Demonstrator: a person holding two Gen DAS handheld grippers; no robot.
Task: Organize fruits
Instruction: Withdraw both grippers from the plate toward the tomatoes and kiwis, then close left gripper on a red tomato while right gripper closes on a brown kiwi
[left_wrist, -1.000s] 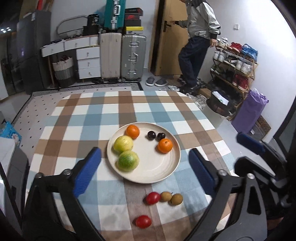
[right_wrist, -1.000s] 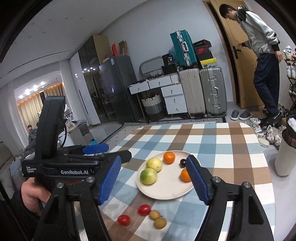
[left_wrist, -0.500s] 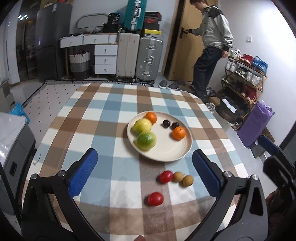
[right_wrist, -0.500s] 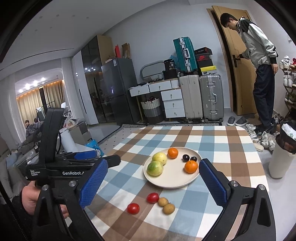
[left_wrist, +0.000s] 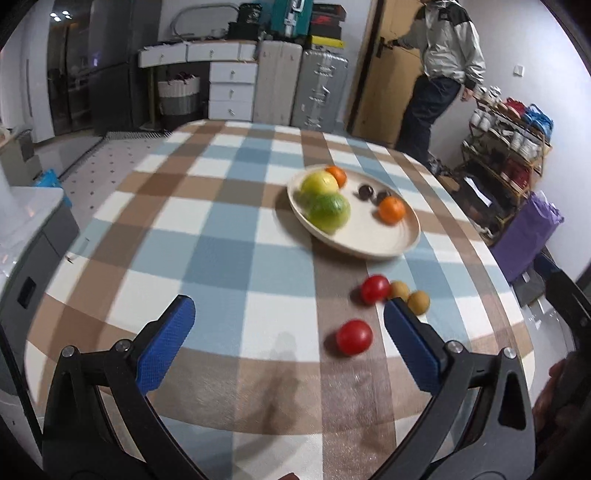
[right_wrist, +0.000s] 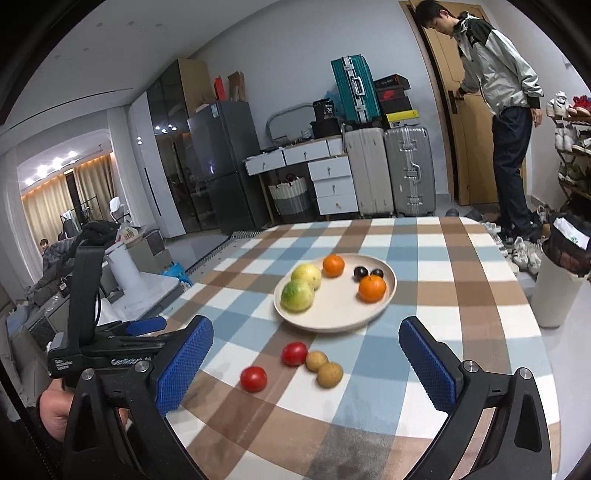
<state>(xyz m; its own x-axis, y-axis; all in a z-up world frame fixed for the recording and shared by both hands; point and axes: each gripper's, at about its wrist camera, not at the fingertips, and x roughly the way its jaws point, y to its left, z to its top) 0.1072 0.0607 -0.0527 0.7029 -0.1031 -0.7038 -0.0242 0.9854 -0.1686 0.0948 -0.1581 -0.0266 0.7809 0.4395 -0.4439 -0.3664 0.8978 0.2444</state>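
A cream plate (left_wrist: 369, 251) on the checked tablecloth holds a green fruit (left_wrist: 328, 212), a yellow one (left_wrist: 319, 182), two oranges (left_wrist: 392, 209) and two dark plums (left_wrist: 365, 191). In front of it lie two red tomatoes (left_wrist: 353, 336) (right_wrist: 294, 353) and two small brown fruits (left_wrist: 418, 302) (right_wrist: 329, 374). My left gripper (left_wrist: 287, 308) hangs open over the near cloth, its right finger close beside the brown fruits. My right gripper (right_wrist: 306, 326) stands wide open, nothing between its pads; the loose fruits lie just ahead of it.
A person (right_wrist: 506, 110) stands at the door behind the table. A white bin (right_wrist: 557, 280) and a purple bag (left_wrist: 528, 236) stand off the table's right side. Suitcases (right_wrist: 388, 173) and drawers line the back wall. The table's near edge is close below both grippers.
Both grippers have sunk toward the table and the loose fruits now look larger. The right jaws have spread wider. The plate has slid to the upper right in the left view.
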